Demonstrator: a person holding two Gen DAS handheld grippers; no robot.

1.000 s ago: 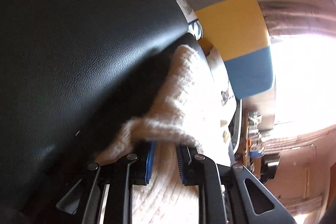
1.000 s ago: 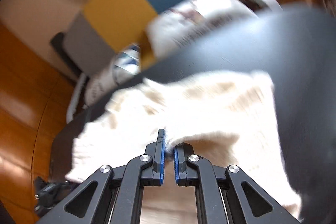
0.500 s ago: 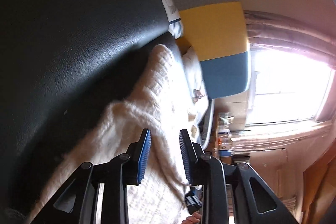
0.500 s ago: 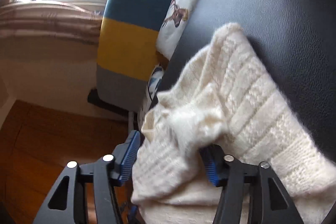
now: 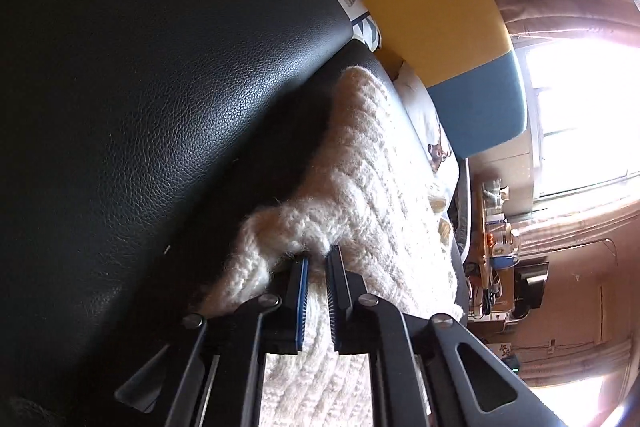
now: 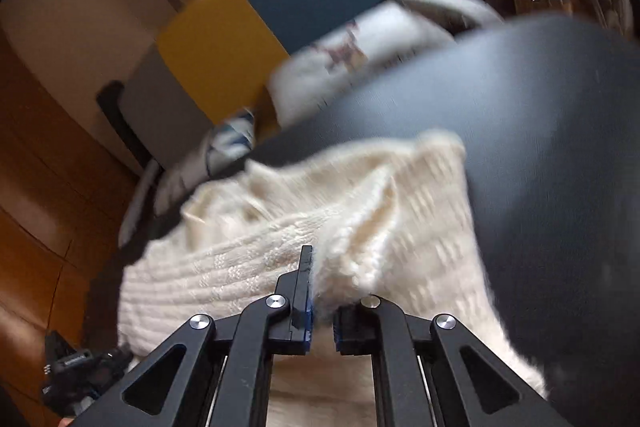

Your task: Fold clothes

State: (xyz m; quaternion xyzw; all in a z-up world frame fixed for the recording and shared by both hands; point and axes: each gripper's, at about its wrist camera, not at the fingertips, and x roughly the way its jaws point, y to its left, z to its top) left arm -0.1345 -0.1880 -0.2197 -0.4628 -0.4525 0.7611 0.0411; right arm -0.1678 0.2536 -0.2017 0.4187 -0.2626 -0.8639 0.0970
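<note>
On the black leather-grain tabletop [image 5: 168, 75] lies a cream cable-knit sweater [image 5: 384, 195] – left gripper [image 5: 317, 269] and right gripper [image 6: 320, 291] each pinch a bunched edge; mid-fold, next carrying both edges evenly across

A cream cable-knit sweater [image 6: 256, 267] lies rumpled on the black leather surface [image 6: 540, 131], one fold bunched up, its far edge raised.

A blown-out window [image 5: 580, 115] floods the left view with glare, while motion blur smears the right view.
</note>
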